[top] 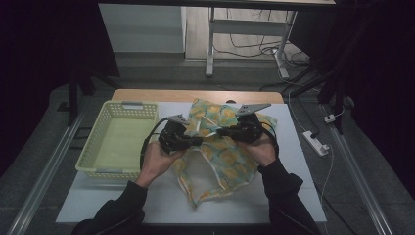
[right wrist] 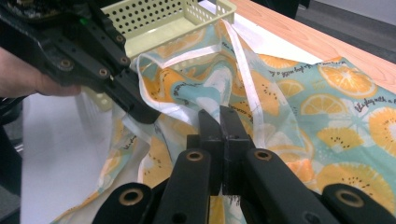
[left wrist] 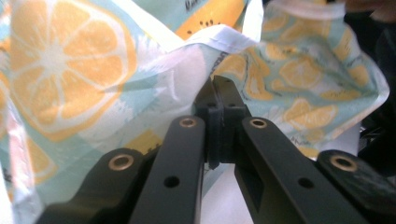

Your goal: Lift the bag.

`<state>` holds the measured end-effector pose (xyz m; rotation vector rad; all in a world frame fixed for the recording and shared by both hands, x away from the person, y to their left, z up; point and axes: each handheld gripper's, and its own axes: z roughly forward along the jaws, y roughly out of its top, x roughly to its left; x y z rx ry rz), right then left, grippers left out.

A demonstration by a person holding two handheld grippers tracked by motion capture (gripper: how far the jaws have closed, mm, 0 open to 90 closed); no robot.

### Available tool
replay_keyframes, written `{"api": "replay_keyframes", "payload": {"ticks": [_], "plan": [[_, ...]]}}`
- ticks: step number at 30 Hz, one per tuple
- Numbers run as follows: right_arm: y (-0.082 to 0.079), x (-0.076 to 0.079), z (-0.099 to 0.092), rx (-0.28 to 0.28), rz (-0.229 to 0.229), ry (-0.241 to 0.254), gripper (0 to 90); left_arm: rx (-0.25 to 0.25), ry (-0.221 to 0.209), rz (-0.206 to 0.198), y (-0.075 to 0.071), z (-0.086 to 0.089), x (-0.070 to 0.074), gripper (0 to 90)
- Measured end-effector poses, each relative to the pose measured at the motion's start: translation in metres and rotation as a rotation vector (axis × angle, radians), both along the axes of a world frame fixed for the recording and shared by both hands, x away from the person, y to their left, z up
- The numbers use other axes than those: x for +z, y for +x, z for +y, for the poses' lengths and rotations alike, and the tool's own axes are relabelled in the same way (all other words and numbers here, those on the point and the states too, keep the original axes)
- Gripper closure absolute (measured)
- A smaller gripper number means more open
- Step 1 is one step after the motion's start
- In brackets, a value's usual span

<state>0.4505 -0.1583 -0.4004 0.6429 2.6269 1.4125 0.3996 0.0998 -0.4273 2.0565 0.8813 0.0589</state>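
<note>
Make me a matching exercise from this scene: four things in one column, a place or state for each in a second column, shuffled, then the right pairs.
Things:
1. fruit-print cloth
2. basket
3. left gripper
4. wooden strip

Places or states:
A. pale yellow, perforated walls, at the left of the table
B. runs along the table's far edge
C. pinched by both grippers, partly lifted off the white tabletop
D. jaws shut on a white hem of the fabric

Pairs: 1-C, 2-A, 3-D, 4-B. The right gripper also has its jaws shut on the fruit-print cloth.
</note>
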Motion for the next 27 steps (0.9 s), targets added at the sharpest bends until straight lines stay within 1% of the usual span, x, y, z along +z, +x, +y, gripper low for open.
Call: {"api": "replay_keyframes", "payload": {"ticks": [1, 3, 5, 9, 12, 16, 18, 20, 21, 23, 25, 27], "plan": [[0.0, 0.001, 0.0, 0.003, 0.004, 0.005, 90.0, -0.001, -0.008, 0.001, 0.0, 0.001, 0.003, 89.6], [0.0, 0.004, 0.001, 0.007, 0.007, 0.012, 90.0, -0.002, -0.004, -0.004, 0.001, 0.003, 0.009, 89.6], [-0.001, 0.009, 0.002, 0.01, 0.002, 0.015, 90.0, -0.005, -0.012, -0.005, 0.002, 0.004, 0.016, 89.6], [-0.002, 0.02, 0.003, 0.018, -0.007, 0.021, 90.0, -0.006, -0.007, -0.015, 0.004, 0.006, 0.03, 89.7], [-0.003, 0.025, 0.005, 0.024, -0.014, 0.022, 90.0, -0.007, 0.0, -0.027, 0.004, 0.007, 0.04, 89.7], [-0.003, 0.032, 0.007, 0.032, -0.016, 0.035, 90.0, -0.006, 0.0, -0.041, 0.005, 0.011, 0.053, 89.7], [-0.004, 0.037, 0.008, 0.034, -0.019, 0.04, 90.0, -0.004, -0.006, -0.049, 0.005, 0.013, 0.06, 89.7], [-0.004, 0.041, 0.01, 0.034, -0.023, 0.045, 90.0, -0.008, -0.043, -0.053, 0.005, 0.017, 0.067, 89.7], [-0.004, 0.043, 0.01, 0.034, -0.024, 0.045, 90.0, -0.007, -0.051, -0.06, 0.005, 0.019, 0.072, 89.7], [-0.004, 0.047, 0.012, 0.034, -0.024, 0.049, 90.0, -0.002, -0.051, -0.075, 0.004, 0.021, 0.08, 89.7], [-0.004, 0.051, 0.013, 0.024, -0.036, 0.052, 90.0, -0.006, -0.043, -0.076, 0.002, 0.021, 0.083, 89.7], [-0.004, 0.053, 0.014, 0.027, -0.033, 0.057, 90.0, -0.018, -0.035, -0.074, 0.001, 0.02, 0.082, 89.7]]}}
